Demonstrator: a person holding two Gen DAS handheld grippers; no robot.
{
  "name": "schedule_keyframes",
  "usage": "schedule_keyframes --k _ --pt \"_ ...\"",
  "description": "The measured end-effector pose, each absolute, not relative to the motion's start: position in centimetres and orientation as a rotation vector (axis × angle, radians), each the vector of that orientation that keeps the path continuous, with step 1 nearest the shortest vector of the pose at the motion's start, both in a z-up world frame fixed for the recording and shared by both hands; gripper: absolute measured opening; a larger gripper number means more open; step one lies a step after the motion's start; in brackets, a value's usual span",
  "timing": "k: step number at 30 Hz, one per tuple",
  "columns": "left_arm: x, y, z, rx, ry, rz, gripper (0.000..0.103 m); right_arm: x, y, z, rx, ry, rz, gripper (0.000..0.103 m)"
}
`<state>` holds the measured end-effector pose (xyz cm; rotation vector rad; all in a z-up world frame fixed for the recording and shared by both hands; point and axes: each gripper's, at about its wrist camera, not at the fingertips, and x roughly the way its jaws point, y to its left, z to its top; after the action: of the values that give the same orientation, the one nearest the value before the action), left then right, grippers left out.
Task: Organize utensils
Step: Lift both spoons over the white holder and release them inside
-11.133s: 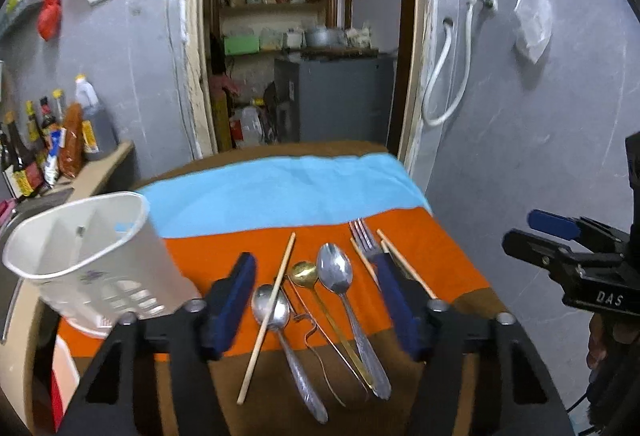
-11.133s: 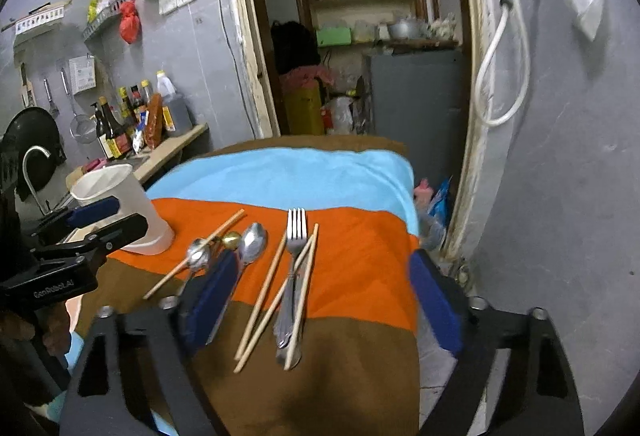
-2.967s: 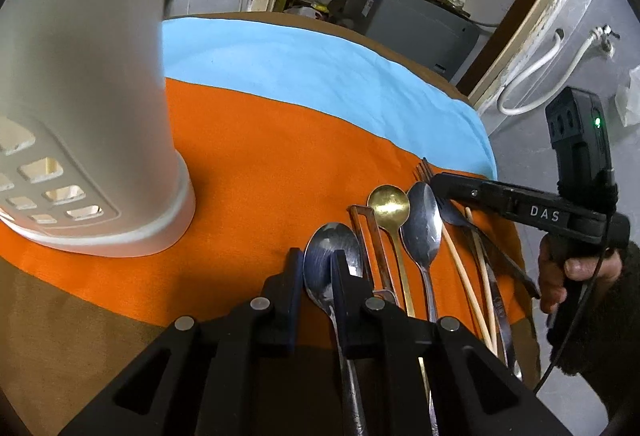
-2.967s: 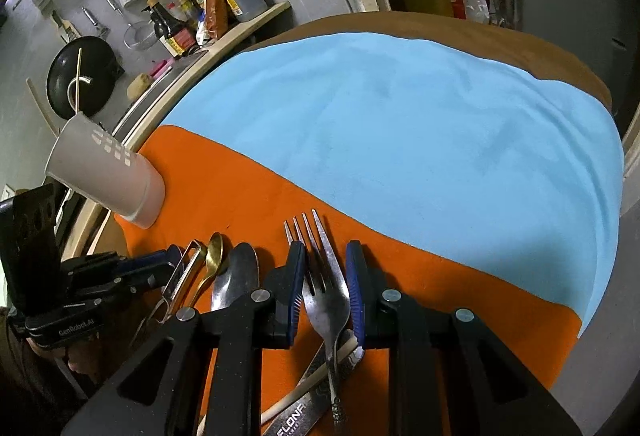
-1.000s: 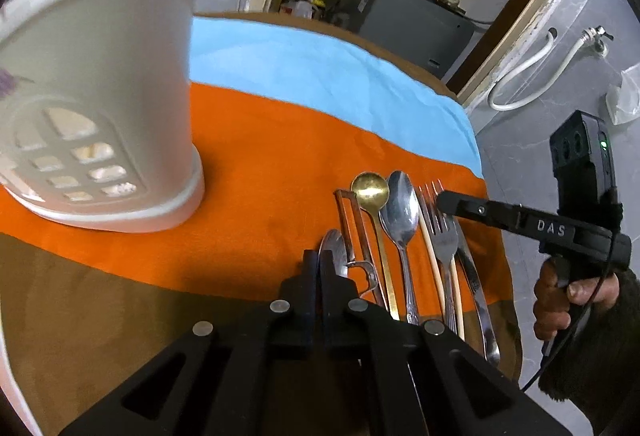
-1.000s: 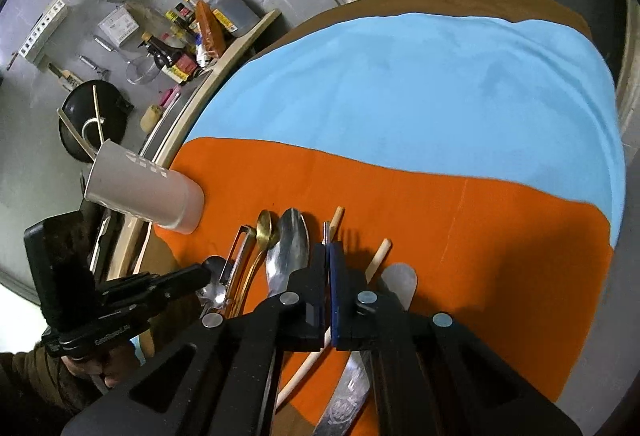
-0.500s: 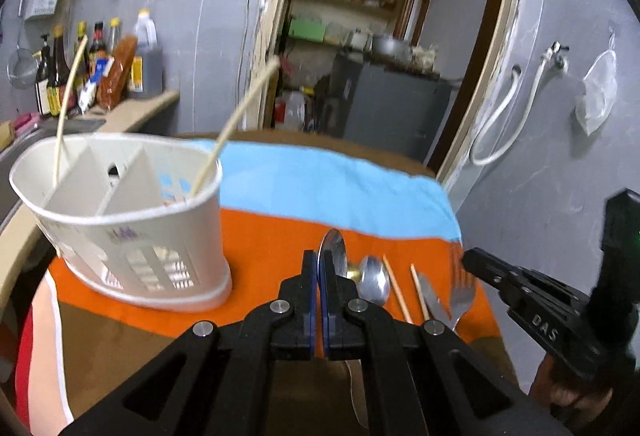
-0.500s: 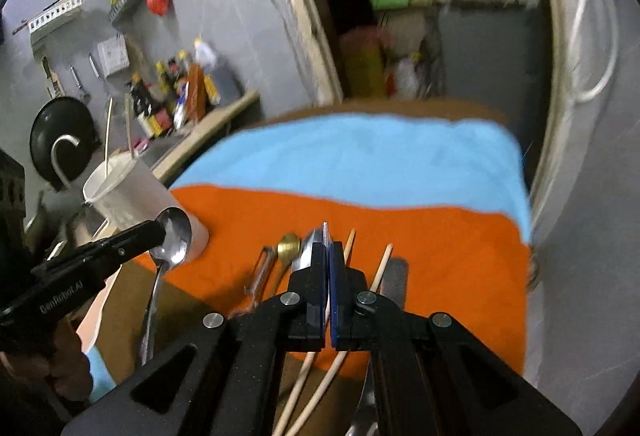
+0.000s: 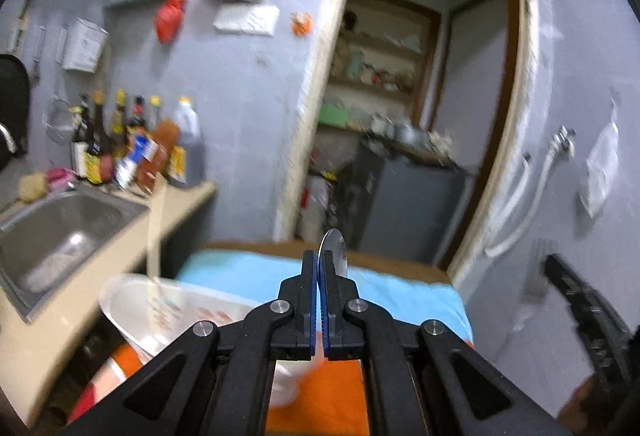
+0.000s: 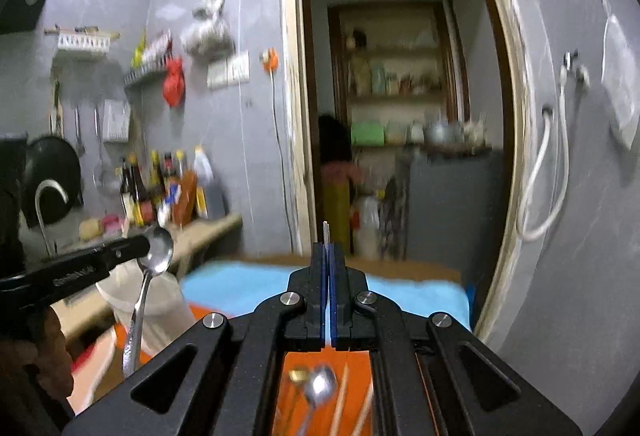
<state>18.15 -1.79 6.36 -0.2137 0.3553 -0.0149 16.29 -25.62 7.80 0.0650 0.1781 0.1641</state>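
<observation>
Between the clamped left tongs [image 9: 320, 268], a shiny steel spoon [image 9: 334, 250]; right tongs [image 10: 329, 256] pinching a thin fork [image 10: 326, 232].

Right gripper [image 10: 328, 256] clamped on a thin metal utensil [image 10: 326, 232], left gripper [image 10: 140, 246] gripping a spoon [image 10: 150, 268] above white holder [image 10: 160, 300]

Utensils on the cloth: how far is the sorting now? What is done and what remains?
Done: one chopstick stands in the white holder. In hand: the left gripper is shut on a spoon; the right gripper is shut on a thin metal utensil, seen edge-on. Left: a gold spoon, a silver spoon and chopsticks lie on the orange cloth.
</observation>
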Motion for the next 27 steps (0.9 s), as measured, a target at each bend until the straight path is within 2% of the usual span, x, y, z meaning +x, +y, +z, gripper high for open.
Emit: schedule_keyframes --k 4,10,18,27 --pt "18.5 1.6 7.6 -0.222 0.316 0.072 0.002 15.8 -22.7 11.7 0.068 0.075 0.213 0.002" --pt "19.9 6.7 7.2 -0.237 0.276 0.207 0.002 17.6 -16.5 13.4 0.023 -0.010 0.277 0.002" --pt "21.7 8.7 5.3 -0.137 0.252 0.298 0.002 20.9 -9.7 10.3 -0.107 -0.019 0.276 0.002" --pt "22.0 7.4 2.6 -0.014 0.243 0.322 0.002 22.1 -7.8 6.8 -0.196 0.030 0.266 0.002"
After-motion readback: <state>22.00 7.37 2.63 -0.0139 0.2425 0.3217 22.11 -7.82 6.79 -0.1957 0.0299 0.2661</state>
